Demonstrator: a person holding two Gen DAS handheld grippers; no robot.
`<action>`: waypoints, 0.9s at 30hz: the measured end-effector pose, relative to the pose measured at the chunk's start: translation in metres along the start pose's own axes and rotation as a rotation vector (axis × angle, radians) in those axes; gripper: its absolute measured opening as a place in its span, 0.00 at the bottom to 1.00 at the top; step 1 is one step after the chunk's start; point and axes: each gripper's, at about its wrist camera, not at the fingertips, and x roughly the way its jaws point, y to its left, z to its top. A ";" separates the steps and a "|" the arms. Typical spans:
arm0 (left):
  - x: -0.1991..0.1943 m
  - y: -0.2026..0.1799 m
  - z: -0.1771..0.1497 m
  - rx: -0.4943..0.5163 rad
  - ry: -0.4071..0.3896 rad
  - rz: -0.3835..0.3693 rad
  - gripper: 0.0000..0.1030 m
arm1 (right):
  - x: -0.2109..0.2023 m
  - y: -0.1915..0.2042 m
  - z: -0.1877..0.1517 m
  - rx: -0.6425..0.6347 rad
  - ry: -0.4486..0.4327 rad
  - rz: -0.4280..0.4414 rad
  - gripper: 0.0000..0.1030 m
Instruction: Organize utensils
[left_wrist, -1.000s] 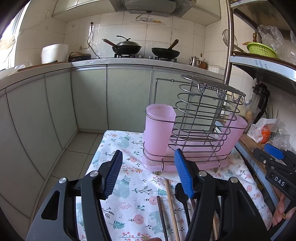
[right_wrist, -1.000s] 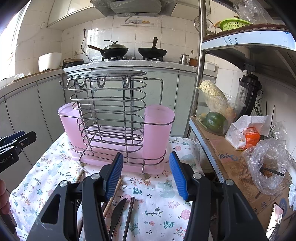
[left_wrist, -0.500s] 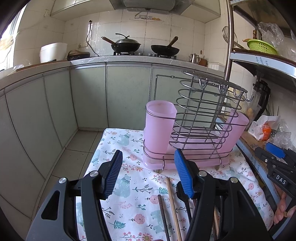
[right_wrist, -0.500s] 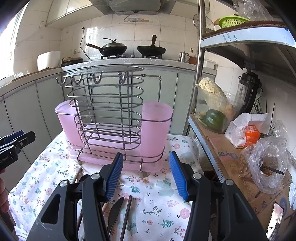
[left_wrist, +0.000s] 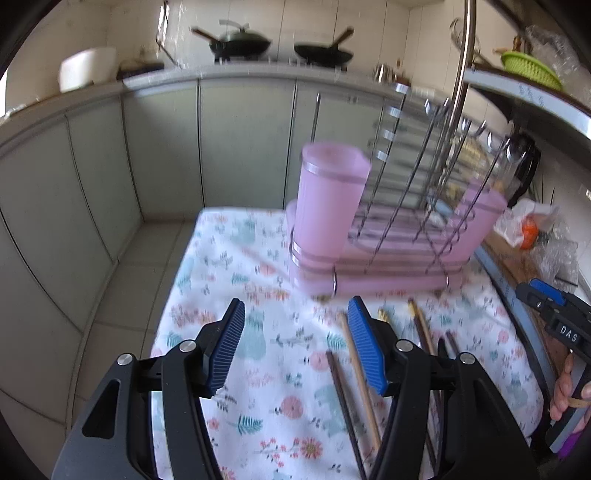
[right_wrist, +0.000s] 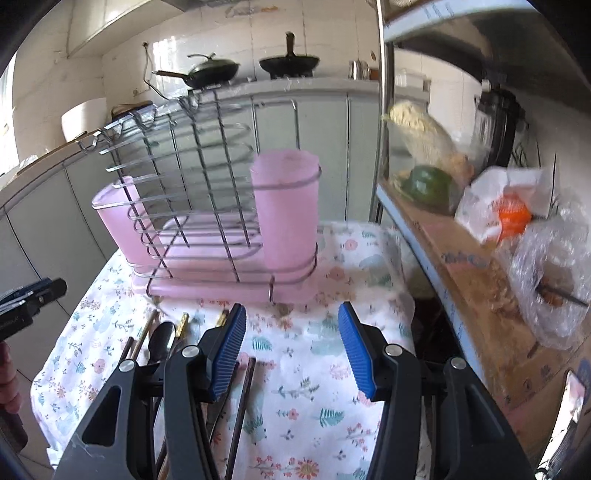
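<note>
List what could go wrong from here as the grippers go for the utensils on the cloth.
1. The chopsticks and dark spoon lie bunched close together, so an open left gripper may pinch several at once.
2. They rest on a loose floral cloth, which could bunch up or drag under the right gripper.
3. The wire rack with pink cups looks light; a bump might shift it.

Behind my table's floral cloth (left_wrist: 258, 369) run grey-green cabinets (left_wrist: 243, 140) bearing a lidded wok (left_wrist: 238, 44) and a frying pan (right_wrist: 290, 62). On the shelf (right_wrist: 476, 280) to my right: a green pepper (right_wrist: 428, 184), a cabbage (right_wrist: 421, 133) and a green basket (left_wrist: 530, 68).
</note>
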 end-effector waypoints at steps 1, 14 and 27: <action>0.004 0.002 -0.001 -0.006 0.026 -0.010 0.57 | 0.001 -0.003 -0.002 0.017 0.006 0.004 0.50; 0.075 -0.002 -0.014 -0.072 0.459 -0.172 0.29 | 0.040 -0.019 -0.013 0.164 0.272 0.256 0.44; 0.117 -0.019 -0.017 -0.049 0.606 -0.111 0.17 | 0.067 -0.027 -0.018 0.267 0.401 0.357 0.40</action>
